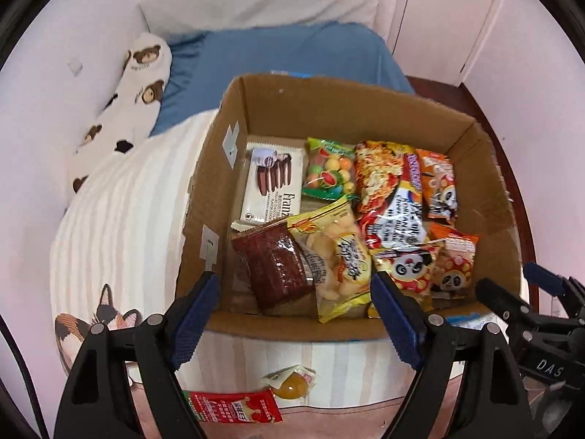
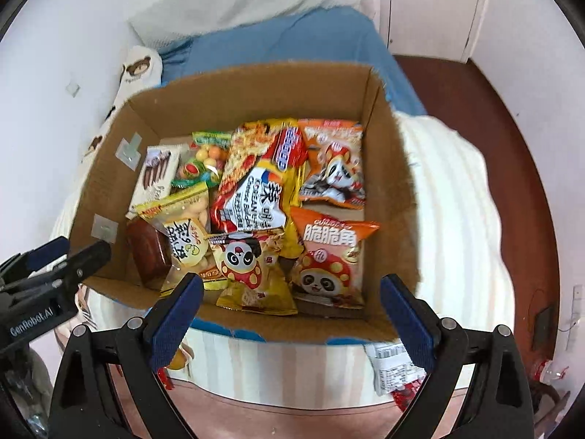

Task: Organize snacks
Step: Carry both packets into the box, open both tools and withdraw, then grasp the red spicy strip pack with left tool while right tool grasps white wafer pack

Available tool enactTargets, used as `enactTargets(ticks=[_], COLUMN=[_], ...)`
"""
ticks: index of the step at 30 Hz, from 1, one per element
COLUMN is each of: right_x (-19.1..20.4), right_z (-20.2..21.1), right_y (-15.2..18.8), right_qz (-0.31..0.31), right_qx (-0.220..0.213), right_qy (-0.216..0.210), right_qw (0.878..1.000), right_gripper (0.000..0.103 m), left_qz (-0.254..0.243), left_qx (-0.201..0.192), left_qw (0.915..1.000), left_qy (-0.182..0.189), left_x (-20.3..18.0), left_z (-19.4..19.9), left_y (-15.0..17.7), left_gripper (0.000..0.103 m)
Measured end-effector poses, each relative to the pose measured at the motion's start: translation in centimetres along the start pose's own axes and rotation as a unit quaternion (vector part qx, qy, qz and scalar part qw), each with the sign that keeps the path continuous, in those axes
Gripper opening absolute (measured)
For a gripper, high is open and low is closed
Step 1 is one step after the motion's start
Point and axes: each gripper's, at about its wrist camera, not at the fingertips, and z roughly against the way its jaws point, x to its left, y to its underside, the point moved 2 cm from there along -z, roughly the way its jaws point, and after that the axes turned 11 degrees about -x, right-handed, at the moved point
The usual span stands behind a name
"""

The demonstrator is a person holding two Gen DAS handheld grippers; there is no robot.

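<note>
Jaws wide, empty; cardboard box [image 1: 329,117] crammed with colourful snack packets [image 2: 256,190].

The red sachet [image 1: 234,408] was partly covered by the left gripper's fingers [image 1: 195,314], and its small print was too small to read. The right gripper [image 1: 537,303] was cut off by the picture's right edge. The yellow jelly cup [image 2: 179,360] was mostly hidden behind a finger of the right gripper [image 2: 292,314]. The white label [image 2: 393,367] was partly covered too, and its text was unreadable. In the cardboard box [image 2: 234,98], the brown packet [image 2: 150,252] lay partly under other snacks, and the far rim was blurred.
</note>
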Motion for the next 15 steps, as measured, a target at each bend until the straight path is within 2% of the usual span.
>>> enactTargets(ticks=[10, 15], right_x=[0.4, 0.5], right_z=[7.8, 10.9], right_y=[1.0, 1.9], right_qz=[0.012, 0.006], right_qx=[-0.083, -0.100], right_qy=[0.003, -0.011], right_qw=[0.997, 0.995], right_gripper=[0.099, 0.099], left_qz=[-0.008, -0.001], left_qx=[-0.058, -0.089], left_qw=[0.9980, 0.9958], left_qy=[0.021, 0.022], left_x=[-2.0, -2.3], left_z=[7.0, 10.4], left_y=[1.3, 2.0], left_gripper=[0.084, 0.084])
